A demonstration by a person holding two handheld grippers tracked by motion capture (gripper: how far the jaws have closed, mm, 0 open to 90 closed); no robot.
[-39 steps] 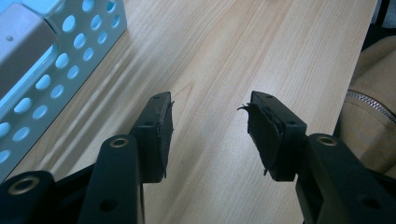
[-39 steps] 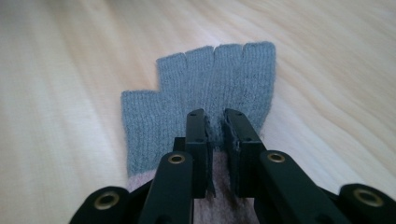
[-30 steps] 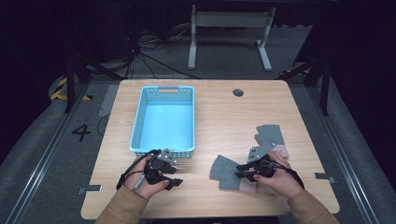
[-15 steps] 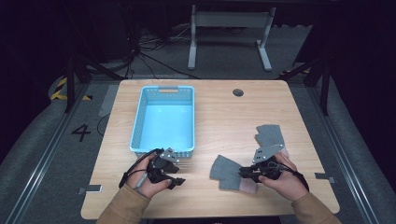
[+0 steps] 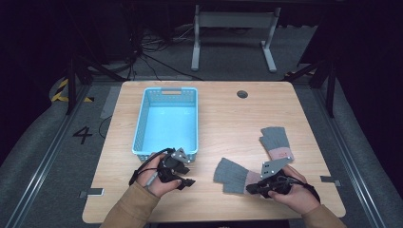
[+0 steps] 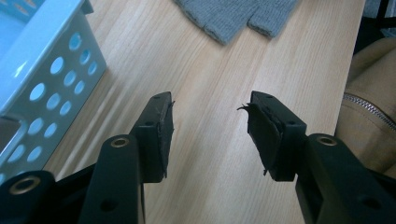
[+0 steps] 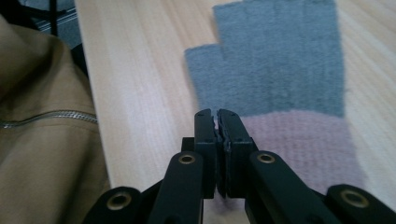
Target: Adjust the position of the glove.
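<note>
So the right tool [image 7: 218, 122] has just been closing, pinching the glove's [image 7: 280, 70] pink cuff [image 7: 303, 144] to lift it; left tool [image 6: 210, 126] waits spread.

From where I stand, the one sign I can read is a black 4 [image 5: 82, 135] painted on the grey floor [image 5: 57, 156], off the table's [image 5: 228, 118] edge at nine o'clock, beside the bin [image 5: 167, 121]. Toward ten o'clock from it lies a strip of yellow and black hazard stripes [image 5: 64, 90] with no wording. Nothing else I see bears any text
</note>
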